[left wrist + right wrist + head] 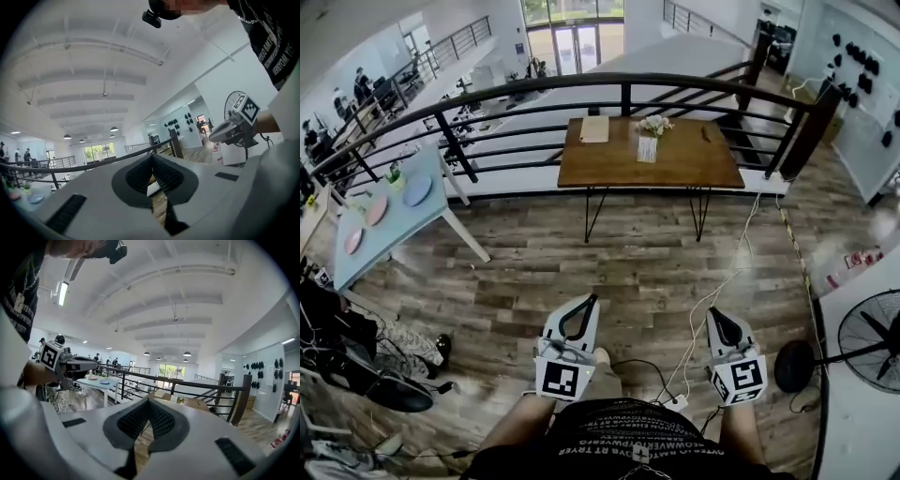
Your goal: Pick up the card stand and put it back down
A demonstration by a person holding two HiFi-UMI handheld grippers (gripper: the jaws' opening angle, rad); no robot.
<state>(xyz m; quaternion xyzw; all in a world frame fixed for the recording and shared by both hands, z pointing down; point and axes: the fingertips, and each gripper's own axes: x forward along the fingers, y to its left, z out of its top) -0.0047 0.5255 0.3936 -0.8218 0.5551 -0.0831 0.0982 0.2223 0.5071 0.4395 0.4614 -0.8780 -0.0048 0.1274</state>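
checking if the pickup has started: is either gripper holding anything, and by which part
Nothing is held. The left gripper and right gripper are both shut and empty, far from the card stand on the wooden table.

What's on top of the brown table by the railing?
The wooden table holds a white card stand, pale flowers right behind it, a flat tan pad and a small dark thing, too tiny to name. The card stand hides whatever holds the flowers.
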